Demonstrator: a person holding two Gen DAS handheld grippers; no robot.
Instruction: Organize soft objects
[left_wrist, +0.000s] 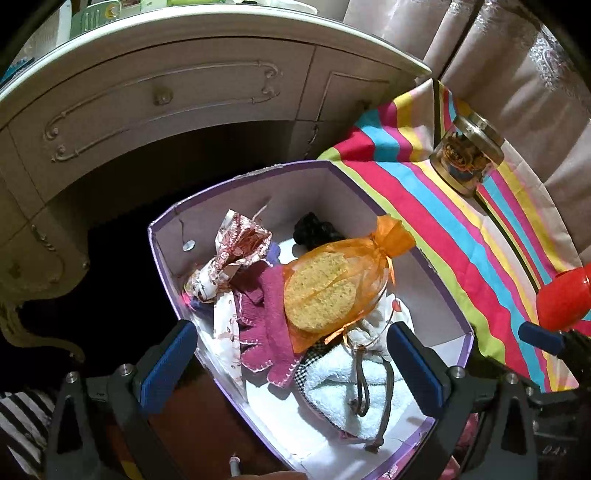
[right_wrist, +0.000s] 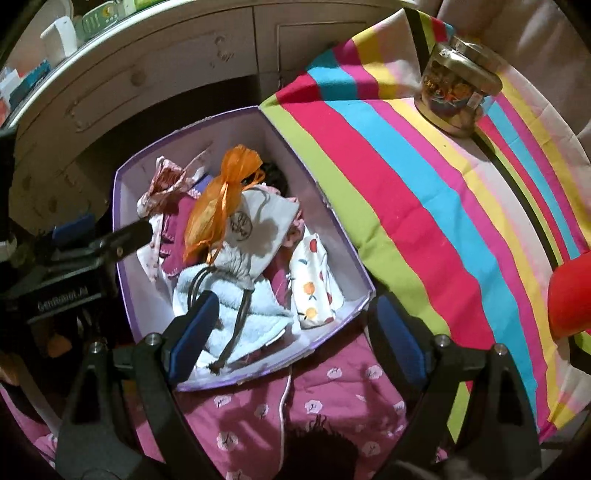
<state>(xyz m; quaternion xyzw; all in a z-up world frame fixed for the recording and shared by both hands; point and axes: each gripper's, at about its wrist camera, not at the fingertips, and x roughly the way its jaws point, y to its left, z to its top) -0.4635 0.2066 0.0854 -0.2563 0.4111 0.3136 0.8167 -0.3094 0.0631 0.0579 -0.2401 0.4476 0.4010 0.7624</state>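
Note:
A purple-edged white box (left_wrist: 436, 295) (right_wrist: 354, 280) holds several soft things. An orange mesh bag (left_wrist: 332, 284) (right_wrist: 218, 206) with a yellow sponge lies on top. Beside it are a magenta knit cloth (left_wrist: 269, 332), a light blue towel (left_wrist: 332, 384) (right_wrist: 236, 317), a grey drawstring pouch (right_wrist: 258, 225) and a fruit-print cloth (right_wrist: 314, 291). My left gripper (left_wrist: 291, 373) is open and empty above the box's near end. My right gripper (right_wrist: 295, 332) is open and empty over the box's near corner.
A striped cloth (left_wrist: 443, 206) (right_wrist: 424, 184) covers the surface right of the box. A glass jar (left_wrist: 469, 155) (right_wrist: 458, 96) stands on it. A red object (left_wrist: 565, 299) (right_wrist: 569, 295) sits at the right edge. A white dresser (left_wrist: 166, 96) stands behind. A pink flowered blanket (right_wrist: 314, 406) lies in front.

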